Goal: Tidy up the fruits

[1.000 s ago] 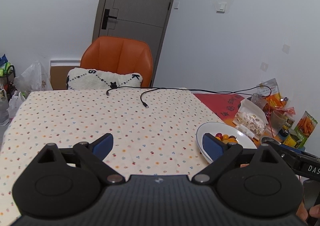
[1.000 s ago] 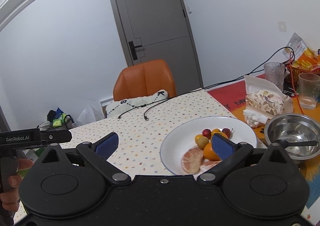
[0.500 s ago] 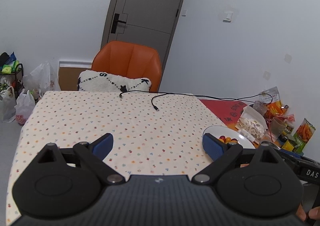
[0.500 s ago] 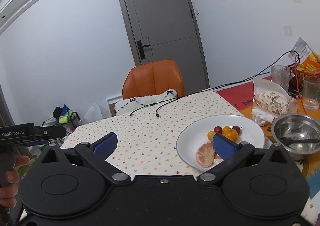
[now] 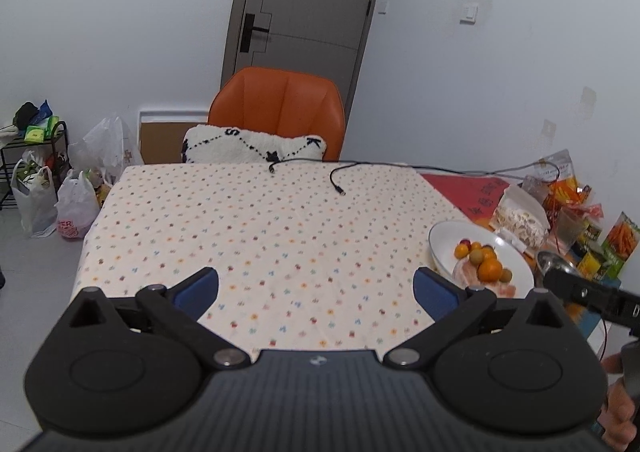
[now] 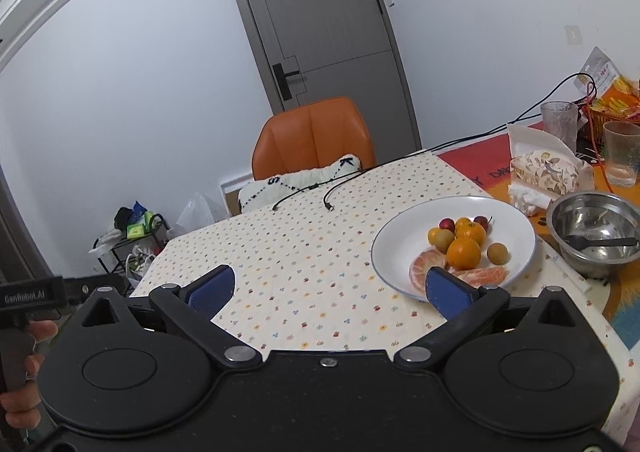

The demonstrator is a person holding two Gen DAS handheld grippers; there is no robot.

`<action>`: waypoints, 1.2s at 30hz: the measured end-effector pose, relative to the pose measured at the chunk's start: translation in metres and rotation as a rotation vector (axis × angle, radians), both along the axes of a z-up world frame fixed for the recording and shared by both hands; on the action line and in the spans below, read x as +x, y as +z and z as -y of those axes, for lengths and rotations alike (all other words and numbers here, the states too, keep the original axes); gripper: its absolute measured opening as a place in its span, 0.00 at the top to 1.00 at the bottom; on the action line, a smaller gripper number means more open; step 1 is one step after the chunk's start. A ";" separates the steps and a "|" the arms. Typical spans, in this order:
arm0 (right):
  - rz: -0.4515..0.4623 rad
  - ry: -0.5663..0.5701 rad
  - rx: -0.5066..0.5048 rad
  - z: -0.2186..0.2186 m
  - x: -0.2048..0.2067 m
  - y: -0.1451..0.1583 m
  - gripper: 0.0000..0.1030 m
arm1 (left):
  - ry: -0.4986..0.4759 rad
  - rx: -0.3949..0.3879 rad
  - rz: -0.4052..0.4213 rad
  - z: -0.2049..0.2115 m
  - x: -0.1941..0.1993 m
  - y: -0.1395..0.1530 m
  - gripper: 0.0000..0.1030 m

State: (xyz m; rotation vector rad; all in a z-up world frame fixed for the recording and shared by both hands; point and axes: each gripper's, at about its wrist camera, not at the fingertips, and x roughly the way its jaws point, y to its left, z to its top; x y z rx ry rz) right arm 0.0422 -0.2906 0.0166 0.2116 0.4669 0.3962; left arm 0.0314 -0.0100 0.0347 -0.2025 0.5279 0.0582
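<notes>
Fruits (image 6: pixel 464 248) sit heaped on the white plate (image 6: pixel 516 220) near the right edge of the dotted worktop (image 6: pixel 304 252), just beside a steel bowl (image 6: pixel 592 220). By my count from the right wrist view: two small mandarins, two peeled citrus pieces, two dark red cherry-like fruits and two yellow-green round ones — though some may hide behind others. All look light. The peeled segments (image 6: pixel 484 275) are likely soft and wet, so they would want a gentle pinch across the thick middle; the whole mandarin (image 6: pixel 463 253) is firmer and round, best taken across its widest part, and the small round ones could roll or slip away. Both tools are released and carry nothing — the right tool (image 6: pixel 326 288) hovers low just short of the plate, the left tool (image 5: pixel 316 290) over bare worktop
</notes>
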 end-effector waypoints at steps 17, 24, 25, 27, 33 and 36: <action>-0.021 0.046 -0.119 -0.036 -0.018 -0.001 0.00 | 0.010 0.028 -0.024 -0.018 -0.018 -0.004 0.00; -0.034 0.036 -0.129 -0.038 -0.016 -0.006 0.00 | 0.009 0.029 -0.035 -0.021 -0.018 -0.007 0.00; -0.035 0.034 -0.129 -0.038 -0.016 -0.007 0.00 | 0.009 0.029 -0.037 -0.021 -0.018 -0.008 0.00; -0.036 0.030 -0.129 -0.038 -0.016 -0.007 0.00 | 0.008 0.030 -0.039 -0.021 -0.017 -0.008 0.00; -0.036 0.028 -0.135 -0.038 -0.015 -0.008 0.00 | 0.003 0.031 -0.049 -0.021 -0.016 -0.011 0.00; -0.039 0.024 -0.135 -0.037 -0.014 -0.009 0.00 | 0.001 0.034 -0.053 -0.020 -0.015 -0.012 0.00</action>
